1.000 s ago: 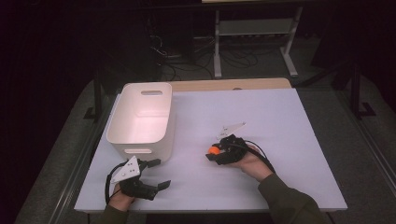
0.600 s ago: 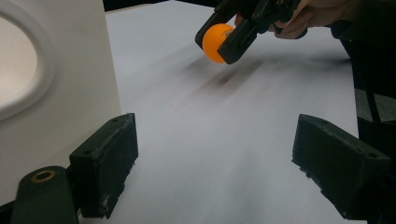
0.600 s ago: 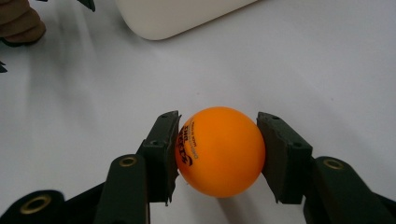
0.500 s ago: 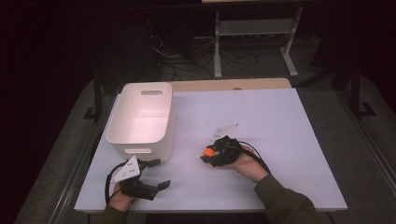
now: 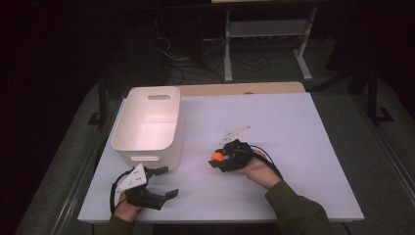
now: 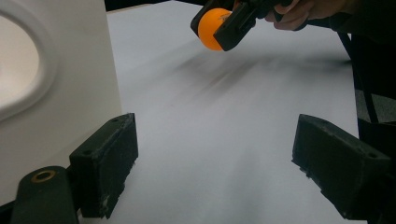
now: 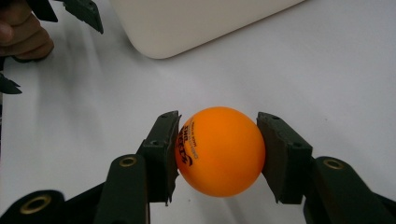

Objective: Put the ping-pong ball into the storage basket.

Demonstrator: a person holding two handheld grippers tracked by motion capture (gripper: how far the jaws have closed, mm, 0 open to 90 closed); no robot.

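high view: right gripper [image 5: 219,159] level above table [image 5: 293,127], jaws pinching orange ball [image 5: 216,156]; left gripper [image 5: 165,182] jaws spread

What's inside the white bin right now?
The white bin looks empty in the high view: its floor and far wall are bare. Its near wall hides a strip of the floor. The orange ball is outside it, clamped in the right gripper.

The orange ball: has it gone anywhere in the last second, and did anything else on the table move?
The right gripper, shut on the orange ball, has carried it slightly left, toward the white bin. It was held throughout. The left gripper stayed open near the table's front edge, and the bin has not moved.
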